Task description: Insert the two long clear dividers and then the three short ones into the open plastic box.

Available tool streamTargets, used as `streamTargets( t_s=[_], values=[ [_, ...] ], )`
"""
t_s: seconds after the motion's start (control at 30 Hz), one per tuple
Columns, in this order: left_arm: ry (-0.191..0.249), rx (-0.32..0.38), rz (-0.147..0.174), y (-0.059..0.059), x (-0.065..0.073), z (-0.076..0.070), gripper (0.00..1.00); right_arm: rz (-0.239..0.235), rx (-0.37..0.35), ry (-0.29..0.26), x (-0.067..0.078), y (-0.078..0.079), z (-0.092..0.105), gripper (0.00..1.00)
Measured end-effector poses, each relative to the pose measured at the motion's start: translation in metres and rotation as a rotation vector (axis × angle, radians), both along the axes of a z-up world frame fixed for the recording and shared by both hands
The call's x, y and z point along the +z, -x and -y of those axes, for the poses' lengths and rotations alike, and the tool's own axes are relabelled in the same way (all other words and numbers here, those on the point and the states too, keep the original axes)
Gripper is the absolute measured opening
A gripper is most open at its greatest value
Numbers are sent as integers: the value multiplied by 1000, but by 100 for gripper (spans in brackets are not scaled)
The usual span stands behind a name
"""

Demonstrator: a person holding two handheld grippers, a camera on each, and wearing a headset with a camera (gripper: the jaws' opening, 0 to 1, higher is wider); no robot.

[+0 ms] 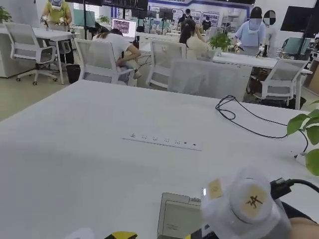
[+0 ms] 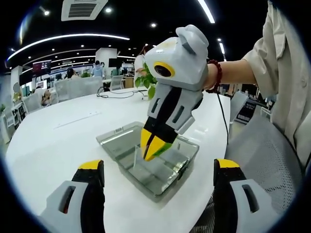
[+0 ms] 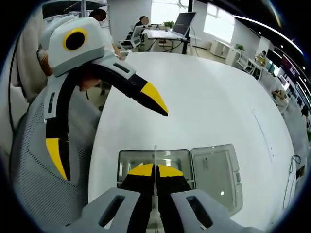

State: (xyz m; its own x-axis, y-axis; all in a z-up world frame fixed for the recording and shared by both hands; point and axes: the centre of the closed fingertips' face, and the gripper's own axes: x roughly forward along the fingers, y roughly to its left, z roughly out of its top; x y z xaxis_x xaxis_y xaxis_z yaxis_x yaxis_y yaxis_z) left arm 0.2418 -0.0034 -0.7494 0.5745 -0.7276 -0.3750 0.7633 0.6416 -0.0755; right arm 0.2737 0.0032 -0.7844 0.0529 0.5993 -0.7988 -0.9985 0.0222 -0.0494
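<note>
Plastic box (image 2: 163,175) sits open on the white counter (image 2: 53,145), near the edge where the person stands. Its hinged lid (image 2: 115,140) is folded out flat just beside it, leaving the tray free from above.

Right tongs (image 3: 155,167) hang directly over the box, pinched together on a clear divider (image 3: 155,151). The sheet is gripped at one edge, and its free part points down toward the tray. I'd say it is held thin-edge-on and upright so it can slide straight down between the box walls instead of landing flat.

Left tongs (image 2: 158,164) are level with the box on its near side, aimed at it, spread wide and holding nothing. My guess is that they wait there to steady the box or nudge the sheet into line.

By my count there is one box, one lid, one divider in the grip and two sets of tongs. I cannot tell whether that divider is a long one or a short one. Nor can I tell whether any divider already stands inside the box, since clear plastic against clear plastic gives little away.
</note>
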Motion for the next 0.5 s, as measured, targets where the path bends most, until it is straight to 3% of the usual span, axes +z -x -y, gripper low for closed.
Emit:
streamTargets(
  t_s=[0.5],
  values=[
    [-1, -1, -8, 0, -1, 0, 95, -18, 32, 43, -21, 0, -3, 2]
  ],
)
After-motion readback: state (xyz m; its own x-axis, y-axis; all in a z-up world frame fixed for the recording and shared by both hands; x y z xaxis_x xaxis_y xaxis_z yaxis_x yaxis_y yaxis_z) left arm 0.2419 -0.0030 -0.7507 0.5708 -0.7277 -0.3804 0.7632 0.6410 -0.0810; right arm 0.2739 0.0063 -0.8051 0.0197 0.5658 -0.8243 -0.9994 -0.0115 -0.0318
